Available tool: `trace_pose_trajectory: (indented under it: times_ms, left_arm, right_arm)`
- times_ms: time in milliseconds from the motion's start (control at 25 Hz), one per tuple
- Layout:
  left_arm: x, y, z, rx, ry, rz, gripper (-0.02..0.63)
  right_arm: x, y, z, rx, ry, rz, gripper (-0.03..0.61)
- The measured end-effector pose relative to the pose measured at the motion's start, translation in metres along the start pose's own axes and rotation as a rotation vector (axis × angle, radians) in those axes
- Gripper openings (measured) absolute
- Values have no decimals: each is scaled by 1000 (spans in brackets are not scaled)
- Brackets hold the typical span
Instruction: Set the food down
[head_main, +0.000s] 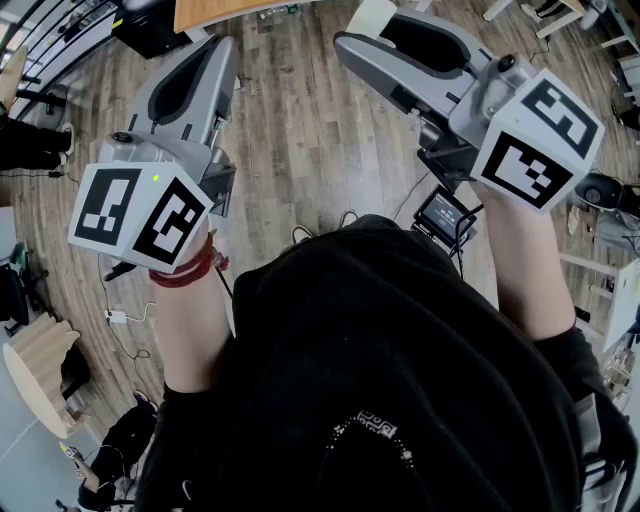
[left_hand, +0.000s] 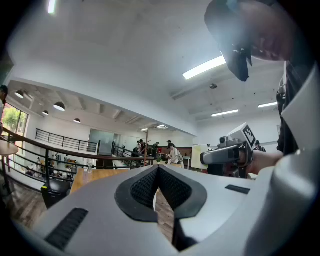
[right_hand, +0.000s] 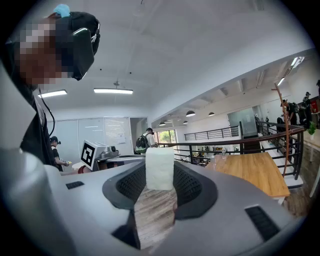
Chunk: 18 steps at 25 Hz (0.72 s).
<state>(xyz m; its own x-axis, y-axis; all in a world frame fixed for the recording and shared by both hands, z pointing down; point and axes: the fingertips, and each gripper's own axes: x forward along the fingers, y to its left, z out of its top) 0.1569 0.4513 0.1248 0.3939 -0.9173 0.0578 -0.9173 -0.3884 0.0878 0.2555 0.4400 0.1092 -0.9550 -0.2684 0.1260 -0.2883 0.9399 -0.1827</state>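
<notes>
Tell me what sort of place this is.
Probably an open-plan office or shared workspace on an upper level: plank wood floor, a black railing beside a long wooden table, and ceiling strip lights.

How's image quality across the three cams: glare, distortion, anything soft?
Head view: evenly lit, sharp, fisheye bows the wood floor planks. Left gripper view: black vignette in the corners, ceiling strip light blown out, the close headset at top right soft. Right gripper view: same vignette, mosaic patch at upper left, white block between the jaws in focus.
</notes>
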Motion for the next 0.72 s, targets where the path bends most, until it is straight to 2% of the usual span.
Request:
trace_pose_trajectory:
  times_ms: [240,520,720]
  left_arm:
    - [19,-21,1,2,-13,10,5]
    - [57,-45,-17,-22,-3,32,5]
    - [78,-51,-30,-18,14,88,5]
  right_arm:
    - [-19,-17,-4,5,8,2,170]
    - [-35,-48,-26,38,6,42,170]
    - [-39,-65,-39,-22,-32,-10,170]
